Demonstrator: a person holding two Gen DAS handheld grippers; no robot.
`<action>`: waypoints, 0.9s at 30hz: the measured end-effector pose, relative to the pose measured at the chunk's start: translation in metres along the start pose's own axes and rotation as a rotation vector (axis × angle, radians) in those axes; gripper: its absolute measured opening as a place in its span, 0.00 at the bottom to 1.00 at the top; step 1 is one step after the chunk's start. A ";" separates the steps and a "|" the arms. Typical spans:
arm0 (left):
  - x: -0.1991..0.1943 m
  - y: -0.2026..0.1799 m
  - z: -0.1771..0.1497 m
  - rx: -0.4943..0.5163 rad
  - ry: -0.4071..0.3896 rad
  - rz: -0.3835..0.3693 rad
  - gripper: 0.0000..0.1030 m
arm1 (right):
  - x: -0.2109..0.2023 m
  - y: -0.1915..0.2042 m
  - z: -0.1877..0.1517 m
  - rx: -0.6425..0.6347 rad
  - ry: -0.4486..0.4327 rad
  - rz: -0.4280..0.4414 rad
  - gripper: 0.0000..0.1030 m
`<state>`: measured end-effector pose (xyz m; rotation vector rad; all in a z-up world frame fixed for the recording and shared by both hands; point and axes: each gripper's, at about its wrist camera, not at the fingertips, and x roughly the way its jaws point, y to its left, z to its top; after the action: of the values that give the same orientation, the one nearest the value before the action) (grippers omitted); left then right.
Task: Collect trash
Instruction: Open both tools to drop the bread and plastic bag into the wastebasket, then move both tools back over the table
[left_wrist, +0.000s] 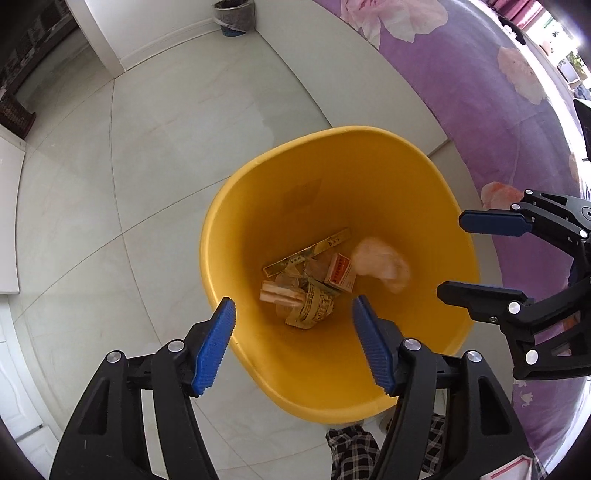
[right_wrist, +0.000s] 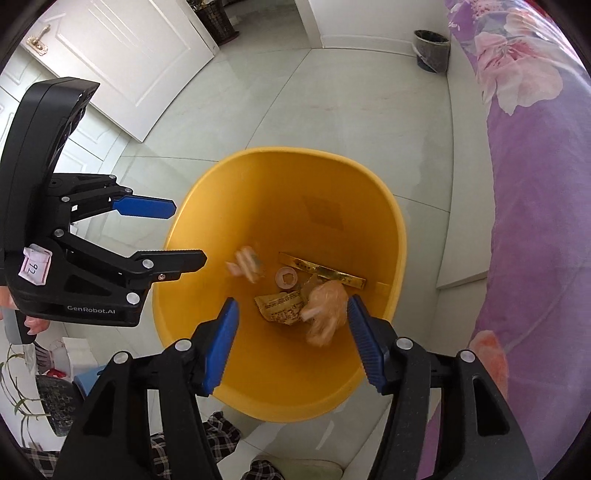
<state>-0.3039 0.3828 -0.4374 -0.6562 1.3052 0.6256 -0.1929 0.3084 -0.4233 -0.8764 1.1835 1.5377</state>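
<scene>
We held both grippers over the yellow bin (left_wrist: 295, 373), which stood on the pale tiled floor (left_wrist: 166, 155) just beside the purple flowered bedspread (left_wrist: 461, 96). Our left gripper (left_wrist: 293, 328) pointed down into the bin's mouth with its blue pads standing well apart and nothing between them. Our right gripper (right_wrist: 291, 330) hung over the opposite side of the rim, its jaws likewise spread wide and pressing on nothing. In the right wrist view a crumpled pale wad (right_wrist: 327, 312) showed blurred between and below the right pads, inside the bin and clear of them, and a small blurred scrap (right_wrist: 245, 264) showed nearer the left gripper's side. At the bottom of the bin lay the trash: a long gold strip (left_wrist: 308, 254), a small orange-printed box (left_wrist: 340, 275), and a creased yellowish wrapper (left_wrist: 314, 308). A dark lined wastebasket (left_wrist: 234, 16) stood well apart against the far wall. Checked trouser legs (left_wrist: 351, 450) showed below the bin.
</scene>
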 end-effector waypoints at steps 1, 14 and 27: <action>-0.003 0.000 0.000 0.000 0.000 -0.001 0.64 | -0.003 0.000 -0.001 -0.001 -0.001 -0.002 0.60; -0.072 -0.004 0.001 -0.035 -0.047 0.028 0.63 | -0.066 0.020 0.005 -0.010 -0.054 -0.016 0.60; -0.183 -0.030 -0.020 -0.008 -0.112 0.049 0.63 | -0.196 0.065 -0.002 0.048 -0.170 -0.057 0.60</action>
<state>-0.3233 0.3397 -0.2567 -0.5894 1.2179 0.6982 -0.2029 0.2509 -0.2250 -0.7263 1.0597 1.5008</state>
